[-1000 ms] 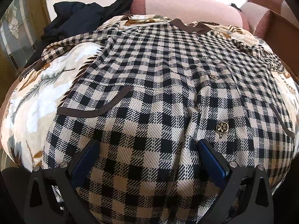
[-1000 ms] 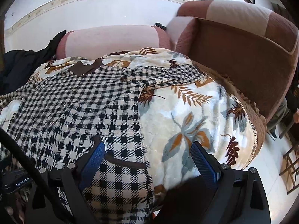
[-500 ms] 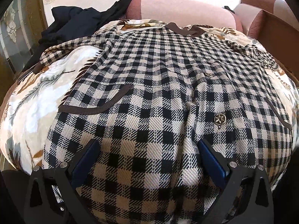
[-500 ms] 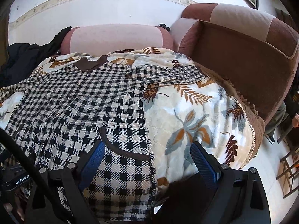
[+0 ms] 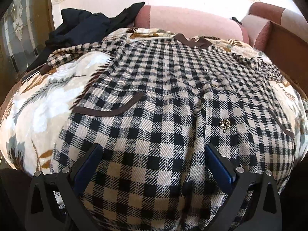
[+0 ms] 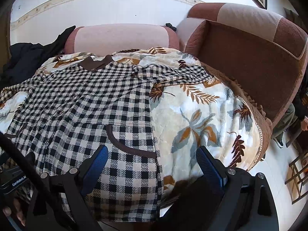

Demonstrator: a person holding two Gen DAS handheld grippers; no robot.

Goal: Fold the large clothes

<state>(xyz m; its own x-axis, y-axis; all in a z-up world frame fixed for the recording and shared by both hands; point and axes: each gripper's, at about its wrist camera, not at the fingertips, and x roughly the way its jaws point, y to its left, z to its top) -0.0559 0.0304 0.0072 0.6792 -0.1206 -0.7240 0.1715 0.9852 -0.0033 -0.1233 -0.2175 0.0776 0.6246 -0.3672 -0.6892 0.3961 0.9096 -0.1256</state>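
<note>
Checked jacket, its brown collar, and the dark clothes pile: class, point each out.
checked jacket (image 5: 154,88), left wrist view, front panel.
brown collar (image 6: 96,63), right wrist view, its middle.
dark clothes pile (image 5: 82,27), left wrist view, top folds.

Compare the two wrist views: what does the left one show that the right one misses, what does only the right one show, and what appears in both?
Only the left wrist view shows the jacket's gold button and a glass door. Only the right wrist view shows the armchair, a wooden stool and a seated person's leg. Both show the checked jacket, its brown collar, the leaf-print blanket, dark clothes and open grippers: left gripper, right gripper.
</note>
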